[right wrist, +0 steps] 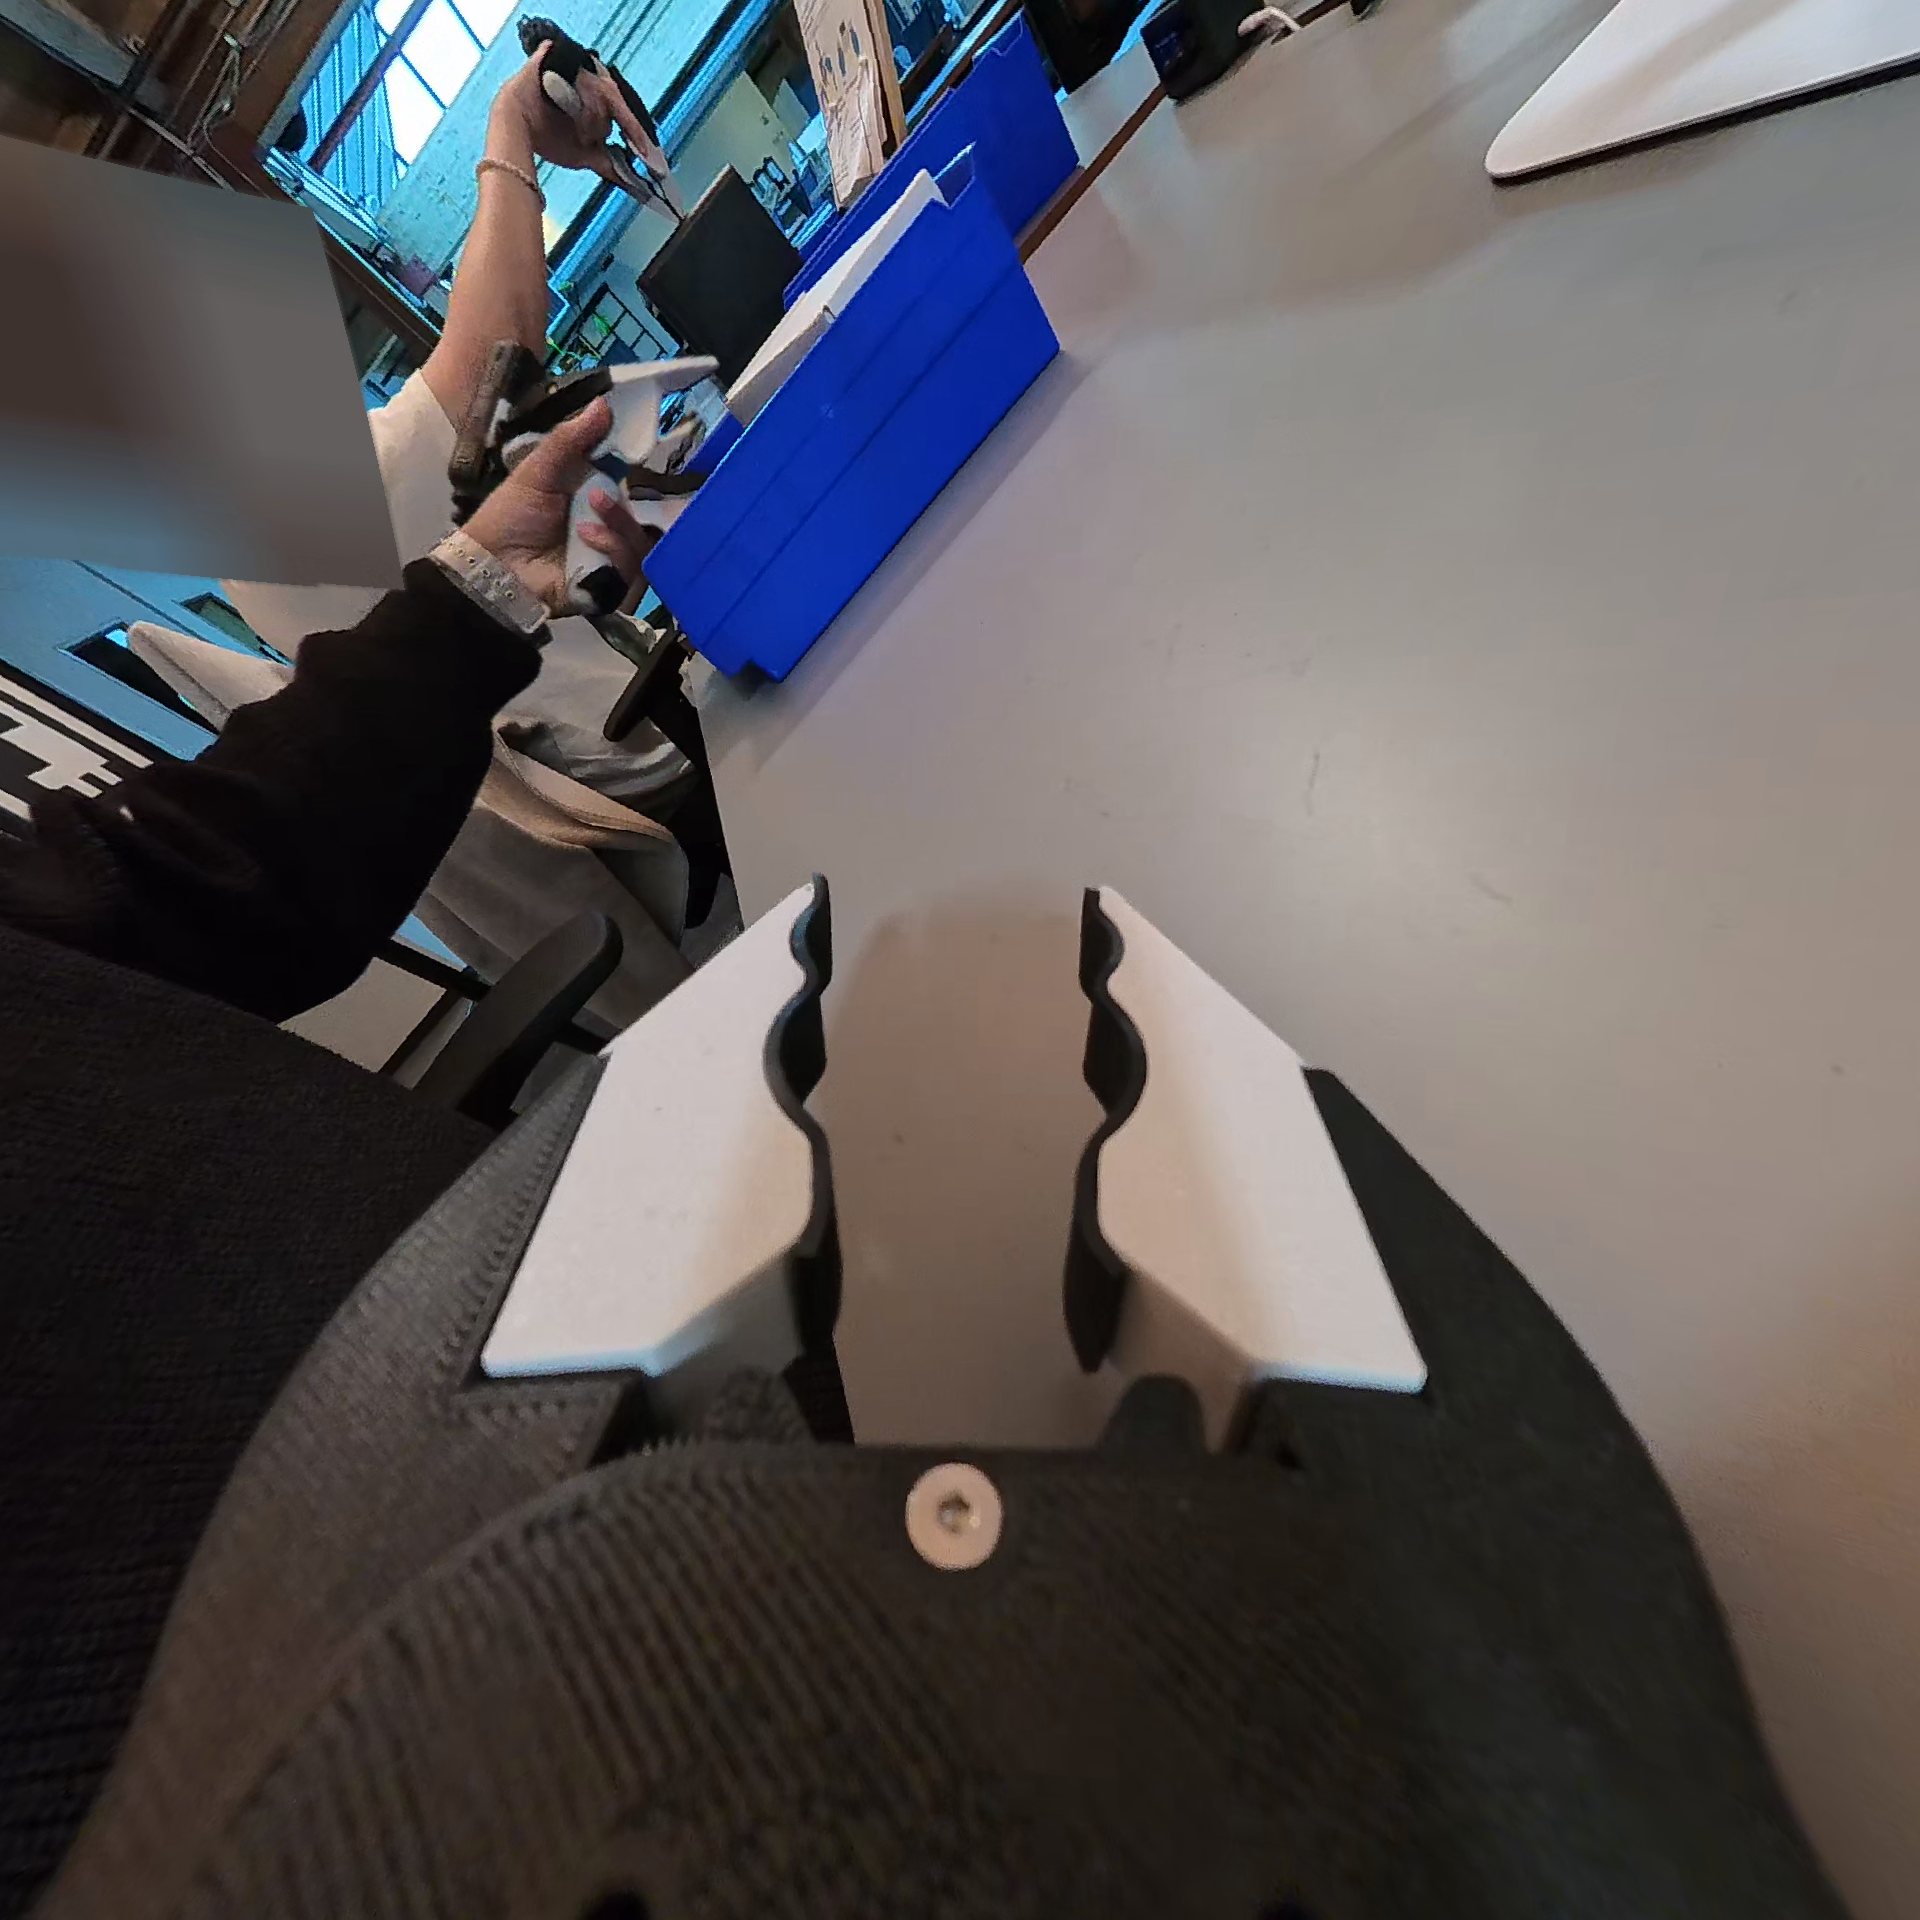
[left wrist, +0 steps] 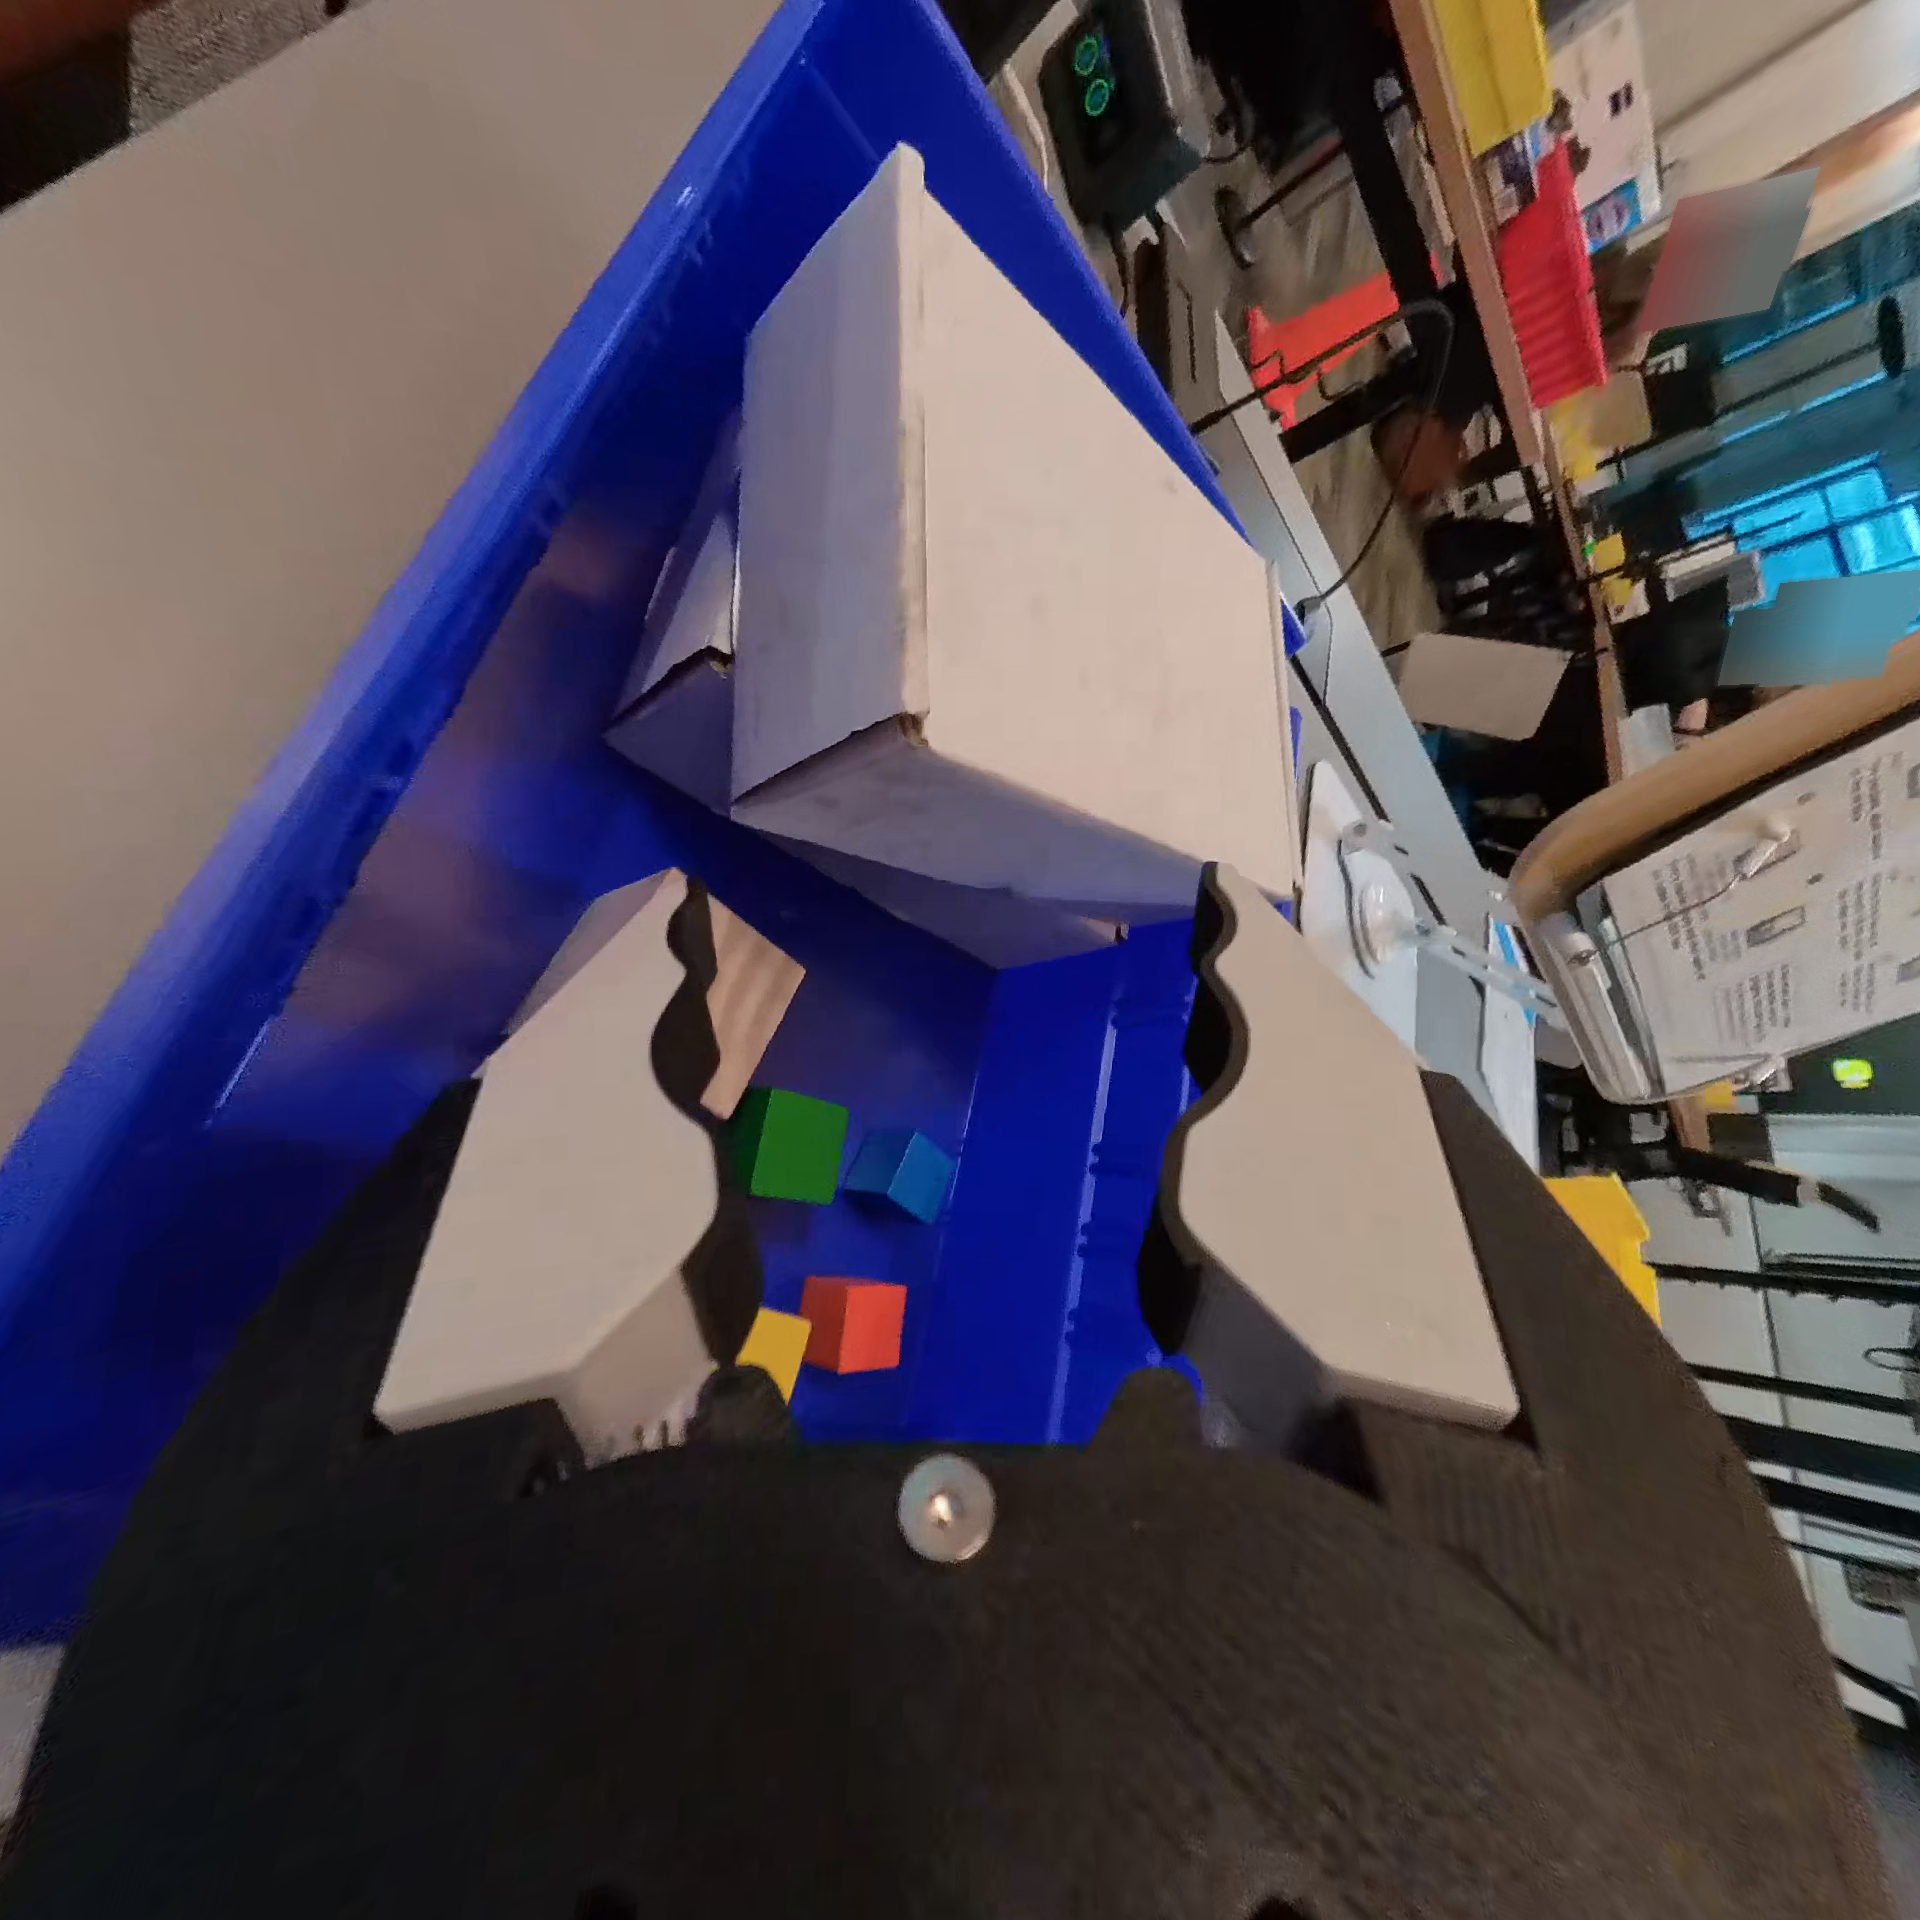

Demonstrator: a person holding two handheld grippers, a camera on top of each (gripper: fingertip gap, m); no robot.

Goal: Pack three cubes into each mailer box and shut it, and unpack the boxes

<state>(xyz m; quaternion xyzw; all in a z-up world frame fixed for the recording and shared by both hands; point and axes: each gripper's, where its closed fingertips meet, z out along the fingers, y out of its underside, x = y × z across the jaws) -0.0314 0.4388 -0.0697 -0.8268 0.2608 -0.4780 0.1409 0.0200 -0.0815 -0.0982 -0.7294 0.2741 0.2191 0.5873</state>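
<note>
My left gripper point(left wrist: 940, 1049), jaws wide and empty, hung over the blue bin point(left wrist: 436, 831), cubes point(left wrist: 795, 1143) directly below it, while my right gripper point(right wrist: 956, 1049) idled open over the table point(right wrist: 1455, 727).

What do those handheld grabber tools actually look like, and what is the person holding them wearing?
Each gripper, left and right, has a black, ribbed, 3D-printed-looking body with a silver screw at its centre. Two pale grey wedge-shaped fingers stick forward, each lined inside with a wavy black pad. No cables show. The person wears a dark long sleeve and a pale wristband.
</note>
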